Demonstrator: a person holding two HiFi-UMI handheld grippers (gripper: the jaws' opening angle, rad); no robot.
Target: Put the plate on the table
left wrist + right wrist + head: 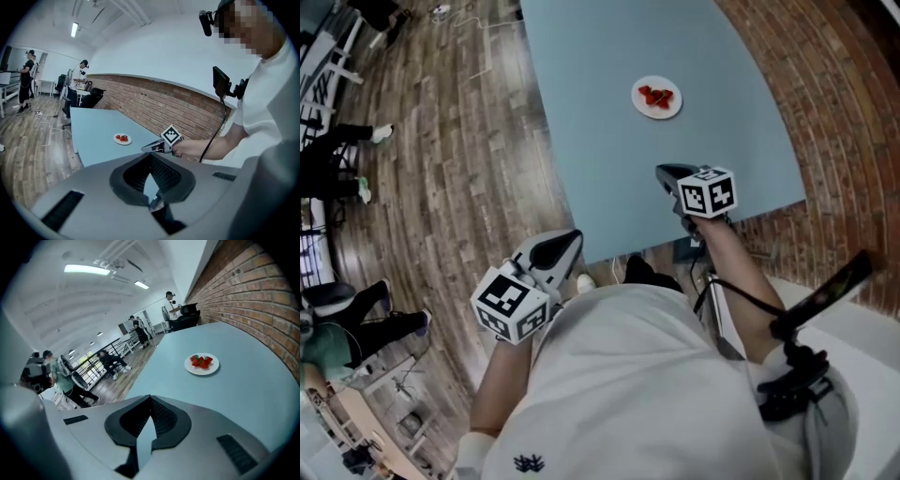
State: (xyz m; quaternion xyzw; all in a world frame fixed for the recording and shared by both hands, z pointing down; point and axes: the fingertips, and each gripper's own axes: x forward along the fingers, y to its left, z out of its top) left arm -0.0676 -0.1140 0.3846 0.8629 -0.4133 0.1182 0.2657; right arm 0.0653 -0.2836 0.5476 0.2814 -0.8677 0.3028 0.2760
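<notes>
A small white plate [657, 97] with red strawberries on it rests on the pale blue table [600, 150], toward its far right. It also shows as the plate [122, 138] in the left gripper view and the plate [202, 363] in the right gripper view. My right gripper [664, 172] hovers over the table's near edge, short of the plate, jaws shut and empty. My left gripper [573, 240] is held off the table's near left corner, above the floor, also shut on nothing. Each gripper's own view, left [151, 155] and right [150, 398], shows its tips meeting.
A brick wall [825, 112] runs along the table's right side. Wooden floor [450, 159] lies to the left, where several people [366, 328] stand or sit by railings and desks. A black device on a mount [816, 300] sticks out by my right arm.
</notes>
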